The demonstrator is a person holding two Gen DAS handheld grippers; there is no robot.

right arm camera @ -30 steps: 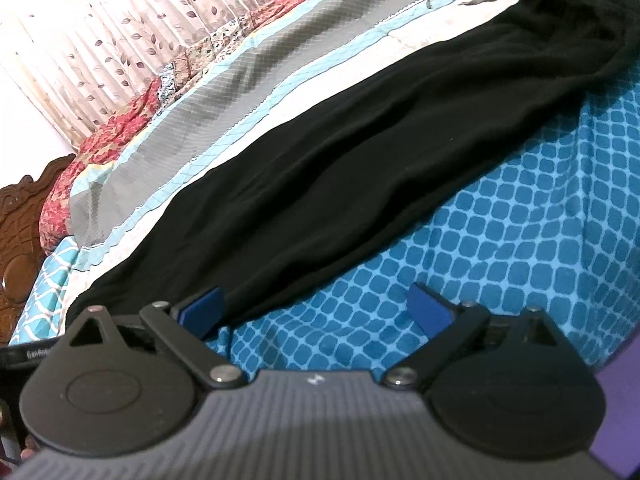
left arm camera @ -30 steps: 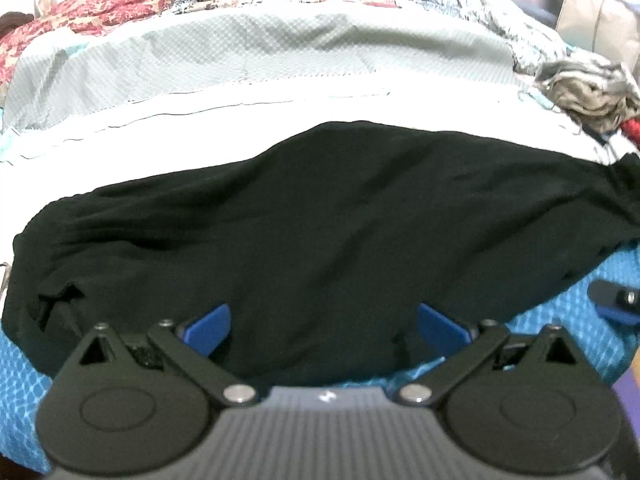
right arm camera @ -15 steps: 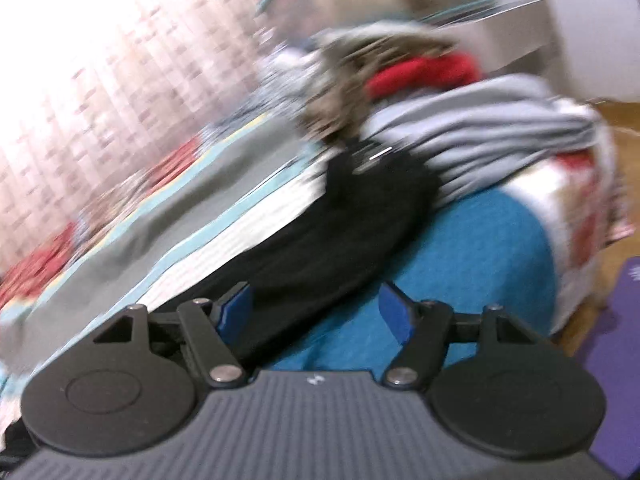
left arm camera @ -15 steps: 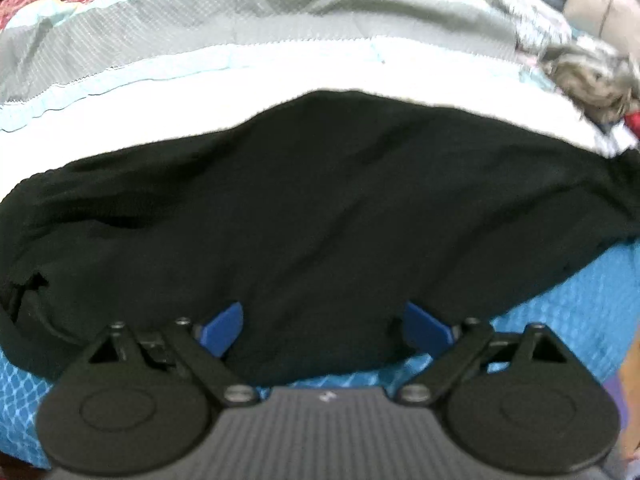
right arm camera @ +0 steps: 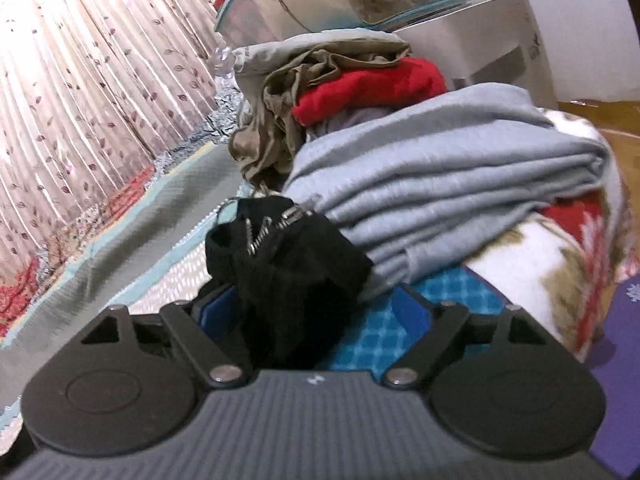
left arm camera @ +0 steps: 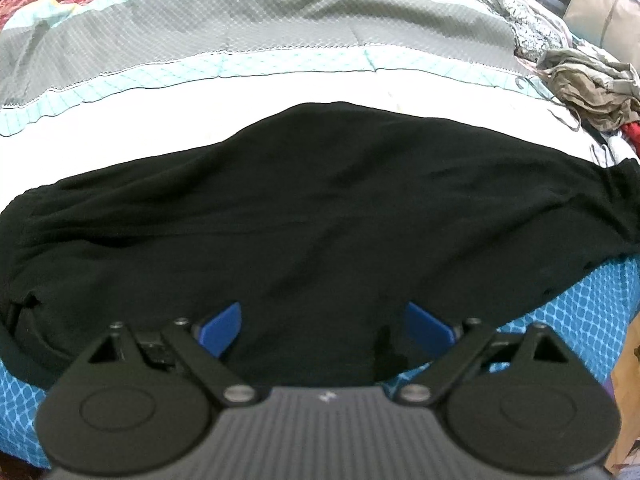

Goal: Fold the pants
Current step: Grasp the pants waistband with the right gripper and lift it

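Observation:
The black pants [left arm camera: 320,216] lie stretched left to right across the bed in the left wrist view. My left gripper [left arm camera: 320,322] is open, its blue fingers [left arm camera: 221,326] spread just over the pants' near edge at the middle. In the right wrist view the pants' end with its grey drawstring [right arm camera: 280,264] bunches up between the fingers of my right gripper [right arm camera: 312,314]. That gripper is open, the cloth lying against its left finger [right arm camera: 218,312].
A blue patterned bedsheet [left arm camera: 580,312] covers the bed, with grey and white bedding [left arm camera: 240,24] behind. A folded grey garment [right arm camera: 460,168], a red one [right arm camera: 372,88] and a crumpled khaki one [right arm camera: 280,120] pile beside the pants' end. Curtains [right arm camera: 100,80] hang at the left.
My right gripper swung from the leg end along the pants to the drawstring end, which now sits between its fingers. My left gripper moved slightly closer over the pants.

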